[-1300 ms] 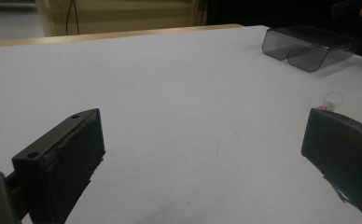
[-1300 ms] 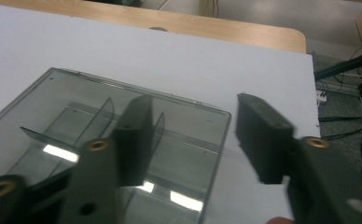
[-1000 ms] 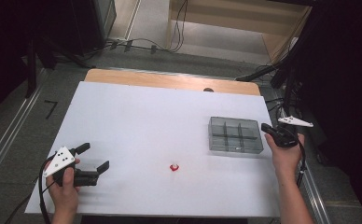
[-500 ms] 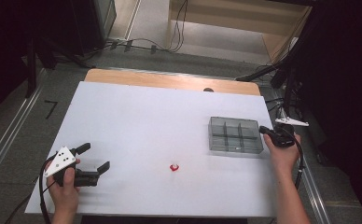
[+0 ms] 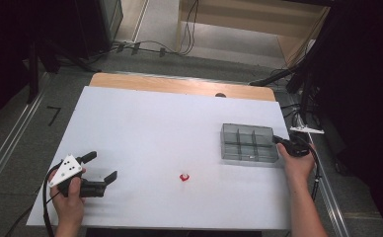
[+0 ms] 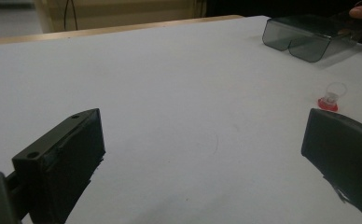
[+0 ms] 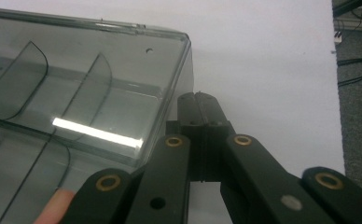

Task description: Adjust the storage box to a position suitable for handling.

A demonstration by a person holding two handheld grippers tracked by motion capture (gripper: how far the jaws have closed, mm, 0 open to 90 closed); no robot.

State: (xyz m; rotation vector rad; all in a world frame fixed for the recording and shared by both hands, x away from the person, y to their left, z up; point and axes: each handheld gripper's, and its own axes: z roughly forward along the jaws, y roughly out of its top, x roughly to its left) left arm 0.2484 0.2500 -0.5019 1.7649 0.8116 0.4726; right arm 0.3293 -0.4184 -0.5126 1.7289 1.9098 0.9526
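On the white table top (image 5: pixel 170 128), a smoke-grey transparent plastic organiser box with inner dividers (image 5: pixel 248 143) sits close to the right edge, about halfway between the far and near edges. The right gripper (image 5: pixel 280 140) lies at the box's right end wall; in the right gripper view its two black jaws are pressed together with nothing between them, and their joined tip (image 7: pixel 198 105) sits just beside the box's corner wall (image 7: pixel 181 70), on the outside of it; whether the tip touches the wall I cannot tell. A fingertip of the right hand (image 7: pixel 53 205) shows at the bottom of that view, under the box's near rim. A small clear cap-like piece with a red base (image 5: pixel 184 177) stands on the table nearer the near edge, roughly midway between the left and right edges and well apart from the box. The left gripper (image 5: pixel 105 170) rests low over the near left corner of the table, held in the left hand (image 5: pixel 68 202); its jaws stand wide apart and hold nothing. In the left gripper view the red-based piece (image 6: pixel 330 98) lies just beyond the right-hand jaw, with the box (image 6: pixel 309 37) farther off.
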